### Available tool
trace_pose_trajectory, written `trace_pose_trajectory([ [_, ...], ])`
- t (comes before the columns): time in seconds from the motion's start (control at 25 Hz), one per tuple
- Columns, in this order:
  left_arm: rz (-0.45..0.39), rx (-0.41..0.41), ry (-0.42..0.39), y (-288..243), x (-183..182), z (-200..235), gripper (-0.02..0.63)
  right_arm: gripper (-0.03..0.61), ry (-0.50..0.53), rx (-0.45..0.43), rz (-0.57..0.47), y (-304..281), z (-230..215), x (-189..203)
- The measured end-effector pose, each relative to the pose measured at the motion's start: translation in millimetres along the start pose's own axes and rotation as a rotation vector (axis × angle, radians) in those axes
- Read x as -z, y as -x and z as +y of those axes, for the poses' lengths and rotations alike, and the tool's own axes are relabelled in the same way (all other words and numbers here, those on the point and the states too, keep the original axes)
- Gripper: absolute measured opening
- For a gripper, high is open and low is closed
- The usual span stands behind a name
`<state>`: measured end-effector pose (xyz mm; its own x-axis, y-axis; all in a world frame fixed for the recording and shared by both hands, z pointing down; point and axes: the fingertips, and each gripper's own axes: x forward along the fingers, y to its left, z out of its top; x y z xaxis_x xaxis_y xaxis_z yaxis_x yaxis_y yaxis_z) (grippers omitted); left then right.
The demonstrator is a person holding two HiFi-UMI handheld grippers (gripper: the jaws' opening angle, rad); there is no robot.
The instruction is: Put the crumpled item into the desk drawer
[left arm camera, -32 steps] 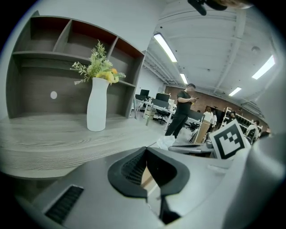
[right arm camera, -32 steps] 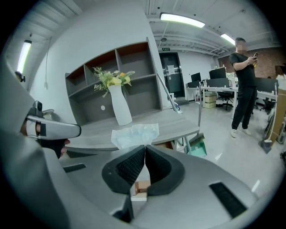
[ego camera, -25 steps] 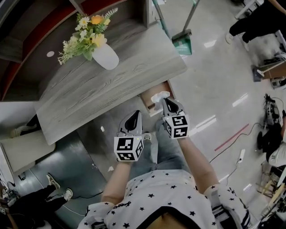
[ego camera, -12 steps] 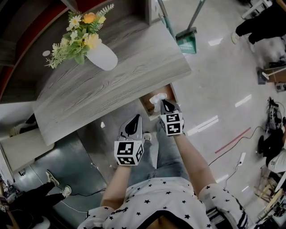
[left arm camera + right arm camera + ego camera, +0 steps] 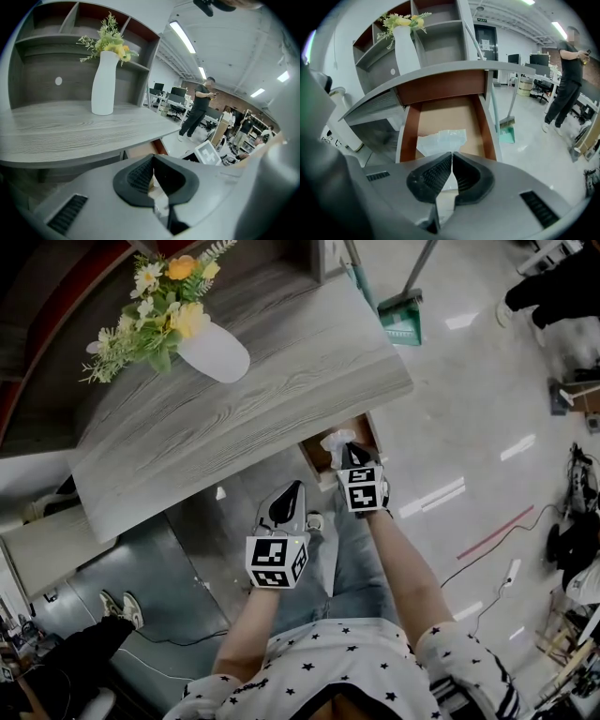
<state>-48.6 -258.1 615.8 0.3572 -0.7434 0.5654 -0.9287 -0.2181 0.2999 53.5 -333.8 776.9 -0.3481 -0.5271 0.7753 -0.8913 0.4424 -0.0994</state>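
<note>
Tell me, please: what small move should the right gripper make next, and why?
Probably it should open its jaws. The right gripper is shut on the near edge of the crumpled white item, and that item is over the bottom of the open drawer, between its side walls. Letting go there should leave it inside.

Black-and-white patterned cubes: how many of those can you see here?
2. One black-and-white marker cube sits on the left gripper; the other on the right gripper, which pinches a crumpled white item over the open brown drawer. None seems hidden.
</note>
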Motion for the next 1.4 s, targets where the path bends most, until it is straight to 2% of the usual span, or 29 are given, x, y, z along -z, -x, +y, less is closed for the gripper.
trace_pose_trajectory([
  [0.2,0.007,0.007,-0.003,1.2,3.3,-3.2,0.012,0.007,0.009,0.003,0.009,-4.1,-1.4,1.3],
  [0.28,0.009,0.010,-0.004,2.9,4.3,-3.9,0.012,0.027,0.000,-0.005,0.010,-3.7,0.3,0.2],
  [0.36,0.008,0.015,-0.006,4.8,4.6,-5.0,0.012,0.077,-0.009,-0.015,0.010,-1.5,2.1,-0.5],
  [0.44,0.003,0.019,-0.008,6.7,3.3,-6.4,0.012,0.080,-0.010,-0.019,0.007,1.4,3.6,-2.1],
  [0.8,-0.025,0.039,-0.020,22.4,-4.9,-12.0,0.012,0.078,0.011,0.007,-0.033,30.1,12.3,-13.2],
  [1.04,-0.042,0.052,-0.032,39.0,-9.7,-13.0,0.012,0.078,-0.011,0.017,-0.101,64.2,25.1,-30.4],
  [1.4,-0.083,0.072,-0.059,66.0,-22.3,-14.7,0.012,0.018,-0.011,0.031,-0.232,128.8,50.2,-59.7],
])
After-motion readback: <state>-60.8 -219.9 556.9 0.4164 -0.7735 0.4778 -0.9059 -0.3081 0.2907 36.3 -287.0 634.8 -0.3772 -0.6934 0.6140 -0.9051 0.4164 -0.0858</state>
